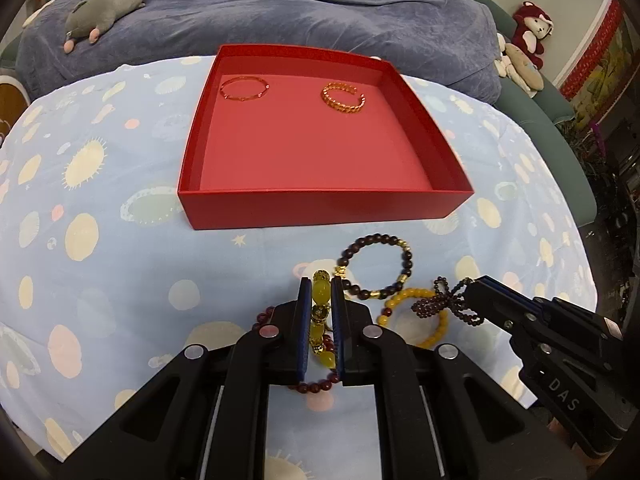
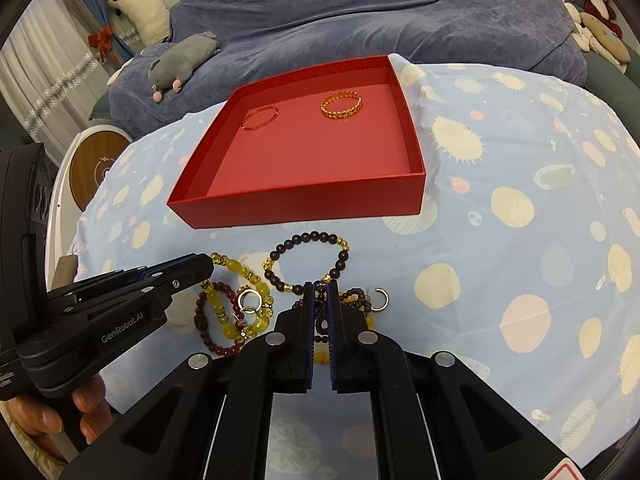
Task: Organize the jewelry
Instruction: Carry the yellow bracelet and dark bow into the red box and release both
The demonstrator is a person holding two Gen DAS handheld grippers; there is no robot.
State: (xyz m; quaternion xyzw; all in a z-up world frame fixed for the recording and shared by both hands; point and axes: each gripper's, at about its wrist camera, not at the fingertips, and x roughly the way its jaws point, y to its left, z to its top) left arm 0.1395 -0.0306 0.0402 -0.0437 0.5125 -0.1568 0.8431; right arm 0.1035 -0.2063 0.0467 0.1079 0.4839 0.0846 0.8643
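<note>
The left gripper, low in the centre of its own view, is clamped on the yellow bead bracelet, whose big amber beads sit squeezed between the blue pads. The right gripper, at the bottom centre of its view, is pinched closed on the small garnet bead strand, a looped string of tiny dark beads.

Both pieces come out of one heap on the spotted blue cloth, lower middle of both frames, and that is the main risk. A dark red bead bracelet lies threaded around the yellow one, so lifting could drag it along and drop it short of the box. The garnet strand rests across an orange bead bracelet and near a dark wooden bead bracelet; either could snag. Round beads may also roll out of the pads.

The red box waits in the upper centre, holding a thin gold bangle and a gold chain cuff; a careless drop could land on them.
</note>
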